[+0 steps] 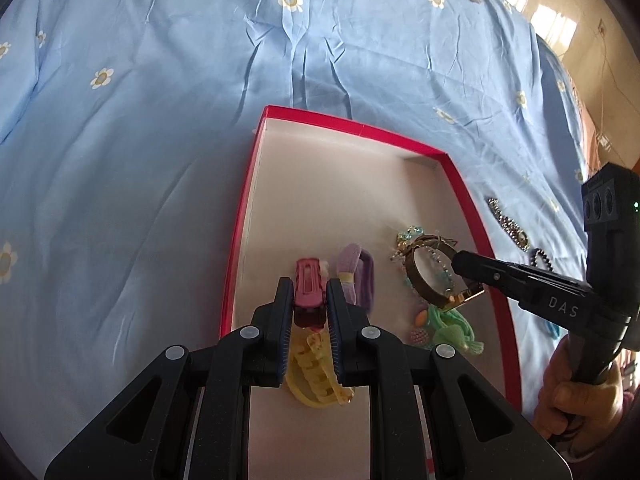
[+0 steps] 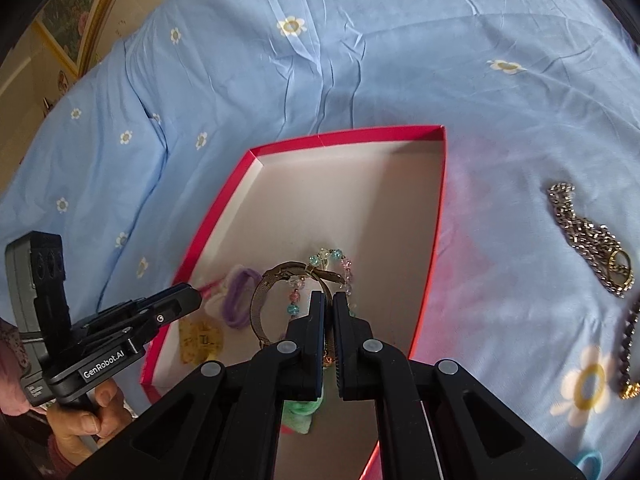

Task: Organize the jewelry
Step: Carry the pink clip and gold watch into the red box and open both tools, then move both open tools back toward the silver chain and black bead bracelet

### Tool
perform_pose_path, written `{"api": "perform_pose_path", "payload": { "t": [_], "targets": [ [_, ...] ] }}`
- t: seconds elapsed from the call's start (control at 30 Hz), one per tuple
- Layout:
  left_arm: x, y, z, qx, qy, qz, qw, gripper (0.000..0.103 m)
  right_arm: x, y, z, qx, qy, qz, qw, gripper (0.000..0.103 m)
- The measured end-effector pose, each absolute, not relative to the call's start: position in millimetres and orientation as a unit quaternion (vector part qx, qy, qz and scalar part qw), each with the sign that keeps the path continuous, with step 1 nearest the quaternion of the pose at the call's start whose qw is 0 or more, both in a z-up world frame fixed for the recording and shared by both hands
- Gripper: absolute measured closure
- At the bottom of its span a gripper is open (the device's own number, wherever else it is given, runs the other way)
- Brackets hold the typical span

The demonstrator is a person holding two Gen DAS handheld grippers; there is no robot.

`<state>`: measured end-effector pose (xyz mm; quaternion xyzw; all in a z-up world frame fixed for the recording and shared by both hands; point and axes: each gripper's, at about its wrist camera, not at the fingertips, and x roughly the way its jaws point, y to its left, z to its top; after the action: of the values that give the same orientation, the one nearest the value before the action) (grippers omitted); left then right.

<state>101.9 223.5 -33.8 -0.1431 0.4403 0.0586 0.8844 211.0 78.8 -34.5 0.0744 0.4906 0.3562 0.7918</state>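
A red box [image 1: 464, 184] with a white inside lies on the blue bedsheet; it also shows in the right wrist view [image 2: 344, 134]. My left gripper [image 1: 308, 296] is shut on a pink hair clip [image 1: 308, 286] held over the box, above a yellow claw clip [image 1: 316, 376] and beside a purple hair tie [image 1: 360, 276]. My right gripper [image 2: 328, 300] is shut on a gold mesh watch [image 2: 264, 300], also seen in the left wrist view [image 1: 432, 276], held over a beaded bracelet [image 2: 340, 258] and a green scrunchie [image 1: 452, 328] in the box.
On the sheet right of the box lie a silver chain [image 2: 588, 236], a gold ring [image 2: 620, 264] and a dark beaded bracelet [image 2: 630, 340]. A blue hair tie [image 2: 590, 464] lies near the right edge. A framed picture [image 2: 76, 12] hangs at far left.
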Motion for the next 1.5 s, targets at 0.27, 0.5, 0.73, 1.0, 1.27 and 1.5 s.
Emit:
{"api": "perform_pose_path", "payload": {
  "t": [0.27, 0.5, 0.73, 1.0, 1.27, 1.5],
  "targets": [
    [105.4, 222.2, -40.5, -0.140, 0.449, 0.056, 0.881, 0.088, 213.9, 85.6, -41.5, 0.060, 0.494, 0.353, 0.792, 0.100],
    [106.3, 221.1, -42.7, -0.138, 0.453, 0.054, 0.879, 0.088, 212.4, 86.0, -41.1, 0.060, 0.494, 0.355, 0.791, 0.099],
    [105.4, 219.9, -41.2, -0.139, 0.456, 0.057, 0.877, 0.086, 209.9, 81.5, -38.4, 0.078, 0.492, 0.362, 0.788, 0.093],
    [98.2, 216.3, -33.6, -0.143, 0.448, 0.058, 0.881, 0.076, 200.4, 63.6, -22.6, 0.101, 0.477, 0.365, 0.793, 0.075],
    [86.3, 205.2, -12.9, -0.145, 0.428, 0.052, 0.891, 0.060, 189.2, 20.0, -8.3, 0.134, 0.461, 0.347, 0.806, 0.066],
    [85.1, 179.7, -0.6, -0.140, 0.419, 0.025, 0.897, 0.054, 184.0, -37.5, -10.3, 0.158, 0.456, 0.297, 0.824, 0.063]
  ]
}}
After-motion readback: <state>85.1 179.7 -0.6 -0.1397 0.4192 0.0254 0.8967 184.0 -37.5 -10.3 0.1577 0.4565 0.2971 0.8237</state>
